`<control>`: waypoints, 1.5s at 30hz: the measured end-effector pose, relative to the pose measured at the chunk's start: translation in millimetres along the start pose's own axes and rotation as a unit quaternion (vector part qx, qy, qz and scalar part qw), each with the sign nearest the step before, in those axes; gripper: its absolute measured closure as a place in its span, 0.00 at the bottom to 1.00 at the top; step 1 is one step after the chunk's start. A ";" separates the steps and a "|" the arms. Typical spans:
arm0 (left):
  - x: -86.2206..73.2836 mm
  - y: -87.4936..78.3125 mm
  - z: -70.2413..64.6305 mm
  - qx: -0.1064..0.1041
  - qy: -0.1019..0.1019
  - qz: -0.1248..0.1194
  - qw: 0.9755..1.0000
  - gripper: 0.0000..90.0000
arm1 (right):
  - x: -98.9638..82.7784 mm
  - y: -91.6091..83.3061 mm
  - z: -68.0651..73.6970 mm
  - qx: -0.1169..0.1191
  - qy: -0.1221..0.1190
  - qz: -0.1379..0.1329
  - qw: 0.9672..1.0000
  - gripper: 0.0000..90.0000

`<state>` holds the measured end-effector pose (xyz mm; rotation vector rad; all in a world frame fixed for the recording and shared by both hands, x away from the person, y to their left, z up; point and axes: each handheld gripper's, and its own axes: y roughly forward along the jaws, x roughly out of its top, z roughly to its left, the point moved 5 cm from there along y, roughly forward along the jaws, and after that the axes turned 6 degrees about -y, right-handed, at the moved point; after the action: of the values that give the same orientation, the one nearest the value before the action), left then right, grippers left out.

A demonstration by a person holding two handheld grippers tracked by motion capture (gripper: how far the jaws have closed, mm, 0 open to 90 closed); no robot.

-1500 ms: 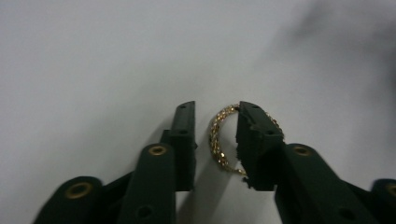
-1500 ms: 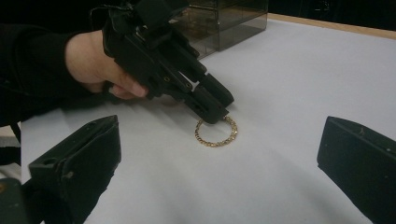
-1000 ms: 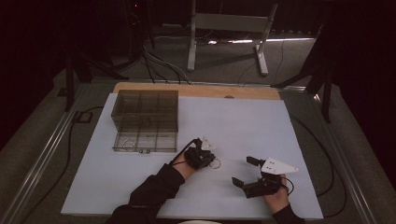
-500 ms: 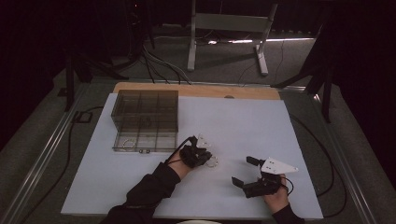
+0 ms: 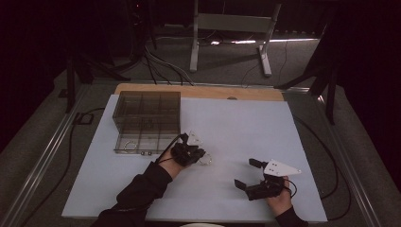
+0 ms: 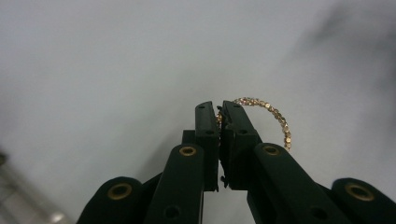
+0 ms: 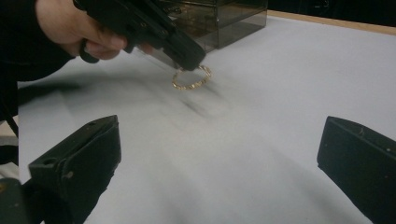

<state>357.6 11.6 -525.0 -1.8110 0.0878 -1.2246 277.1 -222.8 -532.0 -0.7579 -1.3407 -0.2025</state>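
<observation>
A thin gold bracelet [image 6: 271, 114], a ring of small glittering beads, is pinched at its rim between the tips of the left gripper [image 6: 220, 112], whose jaws are closed tight on it; the loop curves out to one side of the jaws, just above the white table [image 5: 246, 123]. Behind stands a smoky clear compartment box [image 5: 147, 118]. The right gripper [image 5: 249, 175] rests well apart, jaws wide and holding nothing.
</observation>
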 end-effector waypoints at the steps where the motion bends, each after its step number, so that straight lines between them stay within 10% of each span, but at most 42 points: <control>1: -0.3 -5.0 3.7 0.005 -0.002 -0.003 1.000 0.97 | 0.1 0.1 -0.4 -0.001 0.002 -0.001 1.000 0.00; 24: -11.4 -58.2 49.9 0.062 -0.033 -0.019 0.997 0.97 | 0.0 1.7 -1.4 -0.001 0.004 0.001 1.000 0.00; 45: -48.7 -118.1 106.1 0.132 -0.100 -0.038 0.985 0.97 | 2.8 10.4 -0.8 0.010 0.002 0.003 1.000 0.00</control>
<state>366.5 172.3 -484.0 -1.7040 -0.2488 -1.0449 284.1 -214.6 -533.3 -0.7436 -1.3358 -0.1859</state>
